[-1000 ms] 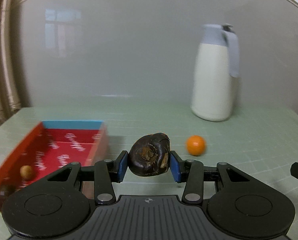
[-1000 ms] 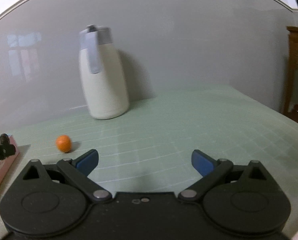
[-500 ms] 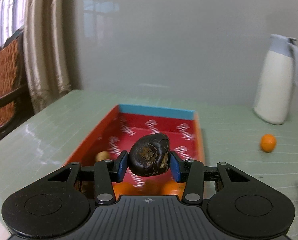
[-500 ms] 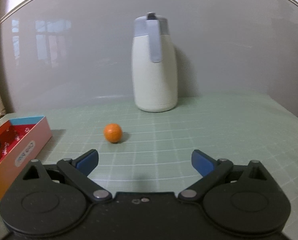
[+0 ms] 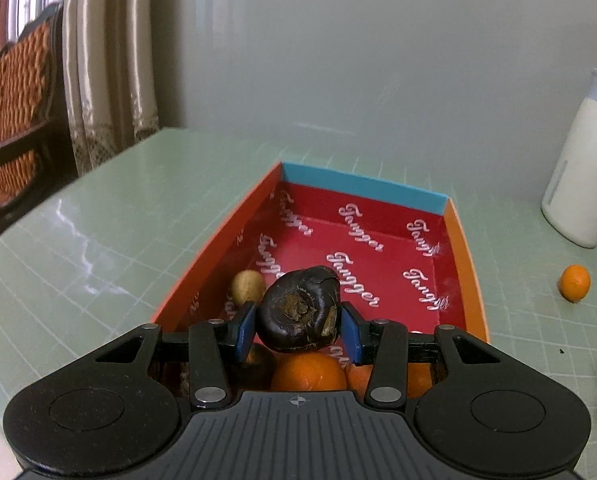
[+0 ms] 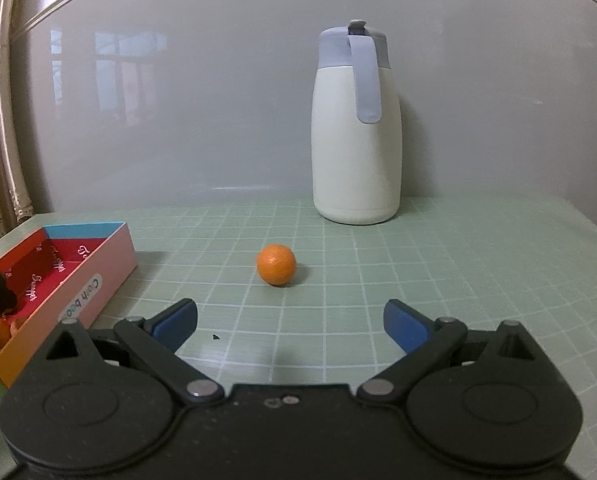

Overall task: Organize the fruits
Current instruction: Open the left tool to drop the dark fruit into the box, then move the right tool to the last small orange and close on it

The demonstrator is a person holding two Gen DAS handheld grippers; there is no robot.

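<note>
My left gripper point(image 5: 297, 327) is shut on a dark brown wrinkled fruit point(image 5: 298, 312) and holds it above the near end of a red box point(image 5: 378, 236) with a blue far wall. Oranges point(image 5: 308, 372) and a small tan fruit point(image 5: 247, 286) lie in the box below. My right gripper point(image 6: 290, 326) is open and empty, low over the table, with a small orange point(image 6: 276, 265) a little ahead between its fingers. That orange also shows in the left wrist view point(image 5: 574, 283). The box shows in the right wrist view point(image 6: 78, 276), at left.
A white jug with a grey-blue lid and handle point(image 6: 356, 128) stands at the back by the wall, also in the left wrist view point(image 5: 582, 168). The table is a green grid mat point(image 6: 458, 280). Curtains and a wooden chair point(image 5: 14, 100) stand beyond the table's left edge.
My left gripper has carried the dark fruit leftward from the open mat to over the box. My right gripper has swung left so the loose orange now lies straight ahead and closer.
</note>
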